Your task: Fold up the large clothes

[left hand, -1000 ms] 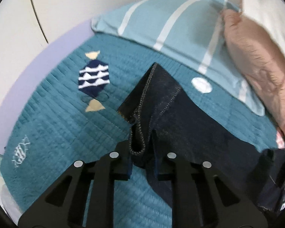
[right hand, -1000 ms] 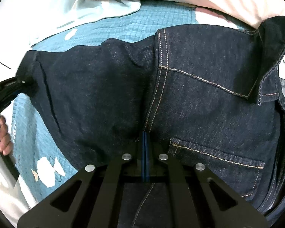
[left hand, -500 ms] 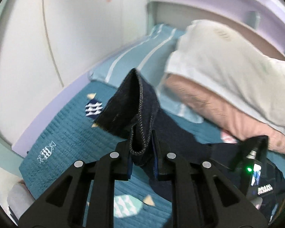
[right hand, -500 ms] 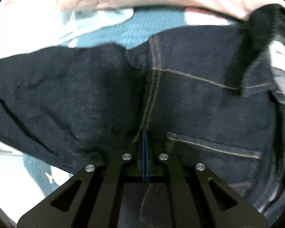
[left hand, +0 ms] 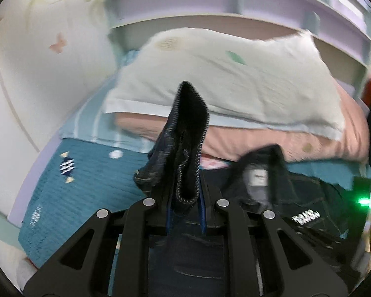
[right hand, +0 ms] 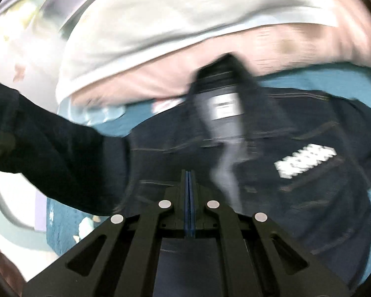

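Your left gripper [left hand: 185, 198], a black two-finger tool with blue pads, points downward, its jaws narrowly parted and clamped on a bunched fold of dark blue denim jeans [left hand: 185, 148]. Your right gripper [right hand: 190, 193] points steeply down, jaws pressed together on the same denim.

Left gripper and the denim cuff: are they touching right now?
Touching. The left wrist view shows the left gripper shut on the bunched denim cuff, fabric pinched between both pads and standing up past them.
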Tool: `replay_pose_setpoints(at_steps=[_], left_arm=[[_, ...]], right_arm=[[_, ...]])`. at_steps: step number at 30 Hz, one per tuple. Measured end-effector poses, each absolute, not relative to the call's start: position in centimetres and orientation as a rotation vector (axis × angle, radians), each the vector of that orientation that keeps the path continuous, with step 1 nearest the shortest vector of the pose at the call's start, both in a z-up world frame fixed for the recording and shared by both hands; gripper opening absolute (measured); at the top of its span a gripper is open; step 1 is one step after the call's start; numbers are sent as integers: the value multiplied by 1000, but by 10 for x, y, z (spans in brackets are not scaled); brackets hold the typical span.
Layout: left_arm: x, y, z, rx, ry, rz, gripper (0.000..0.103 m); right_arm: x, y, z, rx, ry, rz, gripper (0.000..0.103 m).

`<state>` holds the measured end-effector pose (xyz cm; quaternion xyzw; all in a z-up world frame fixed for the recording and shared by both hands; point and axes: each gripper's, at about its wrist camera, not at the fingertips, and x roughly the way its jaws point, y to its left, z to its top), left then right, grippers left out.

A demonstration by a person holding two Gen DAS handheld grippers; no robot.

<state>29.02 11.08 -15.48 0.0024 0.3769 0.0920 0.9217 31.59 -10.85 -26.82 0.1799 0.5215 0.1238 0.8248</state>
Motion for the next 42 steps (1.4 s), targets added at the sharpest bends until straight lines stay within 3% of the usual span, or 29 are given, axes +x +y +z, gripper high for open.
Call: replay_pose_setpoints(at_steps=[5,11,20,24,25,26,33,35,36,37,38,40,42], left_arm=[[306,31,-195,77,838,74,16],[321,-51,-284,152,972,-40,15],[314,-102,-384,328,1084,-73,17],[301,-110,-385,429,1056,-95,36],[298,-108,-379,418,1051,-122,52],[295,-103,-370,368,1048,-171,57],[279,-60,-299,216,912,-213,61],[278,-36,-286,175,894,-218,59],[281,-24,-281,159,881,-201,54],[283,-13,-279,147,871,-177,42],[289,-3,-279,137,872,-153,37],[300,23,-283,112,904,-120,11],[310,51,-297,71,952,-79,2]], right_arm=[[294,-183,-269,422,1089,122,1],[275,-246,-303,488,1151,-13,2],[258,-277,-343,543,1234,-73,5],[258,-277,-338,550,1227,-72,5],[259,-278,-337,555,1223,-76,5],[260,-278,-335,559,1220,-81,5],[273,-266,-316,537,1185,-54,13],[278,-256,-312,522,1173,-32,13],[282,-250,-310,512,1166,-17,13],[286,-239,-308,495,1162,2,13],[290,-232,-308,487,1160,8,13],[298,-213,-307,459,1152,47,13],[308,-190,-307,403,1148,91,13]])
